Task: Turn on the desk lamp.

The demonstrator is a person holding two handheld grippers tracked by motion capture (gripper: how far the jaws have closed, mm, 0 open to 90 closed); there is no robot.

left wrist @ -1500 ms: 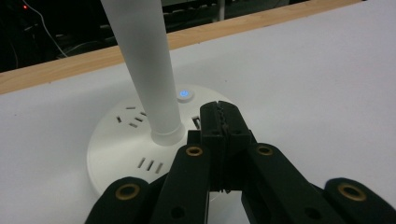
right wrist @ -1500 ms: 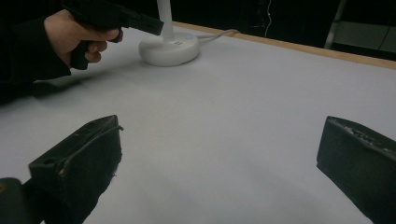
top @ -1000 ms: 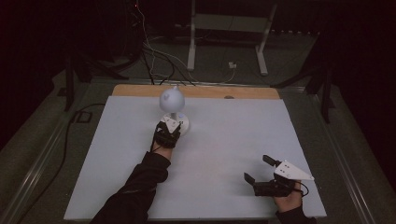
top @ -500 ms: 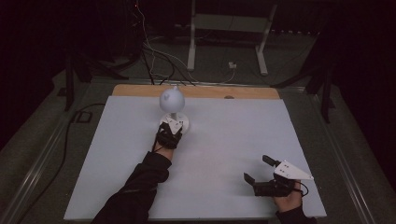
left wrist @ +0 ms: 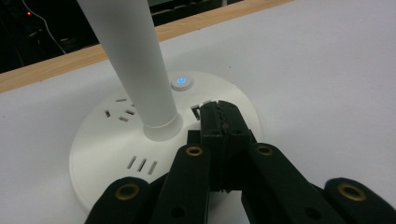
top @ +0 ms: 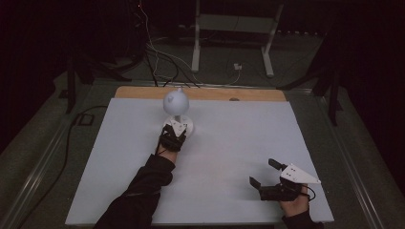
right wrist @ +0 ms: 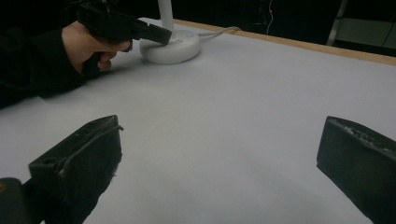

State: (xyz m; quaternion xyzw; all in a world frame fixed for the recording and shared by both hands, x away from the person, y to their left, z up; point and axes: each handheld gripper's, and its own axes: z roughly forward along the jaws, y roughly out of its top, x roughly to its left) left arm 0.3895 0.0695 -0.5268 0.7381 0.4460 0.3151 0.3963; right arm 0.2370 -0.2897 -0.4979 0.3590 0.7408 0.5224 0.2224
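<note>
1. Broadly, white table top (top: 229, 157) takes up most of the high view, w/ a wooden strip (top: 205, 93) along its far edge; dark floor w/ cables and a metal stand (top: 234, 28) beyond.
2. Person's left forearm, dark sleeve (top: 138, 191), comes in from the bottom and reaches to the table's far-left-of-centre area. Right hand (top: 293, 205) sits at the near right edge.
3. Lamp (top: 175, 102): round pale head on a white stem (left wrist: 133, 60), standing upright on a round white base (left wrist: 116, 154). It stands near the far edge, left of centre. A cable runs off the base toward the wooden strip in the right gripper view.
4. Left gripper (left wrist: 220, 112): jaws pressed together, nothing between them, tips resting on the base top just right of the stem and near the power button. Same gripper seen in the high view at (top: 173, 132), and farther off in the right gripper view at (right wrist: 161, 33), held by the left hand (right wrist: 88, 46).
5. Right gripper (top: 261, 172): jaws wide apart, holding nothing, low over bare table, well apart from the lamp; grey three-cornered plate on top. In its own view the two jaws frame empty table at (right wrist: 219, 154).
6. Power button (left wrist: 181, 83): small round, blue lit symbol, on the base just beyond the left gripper's tips; can't tell if tips touch it.
7. Socket slots (left wrist: 122, 108) on the base top, left of stem and nearer the camera.
</note>
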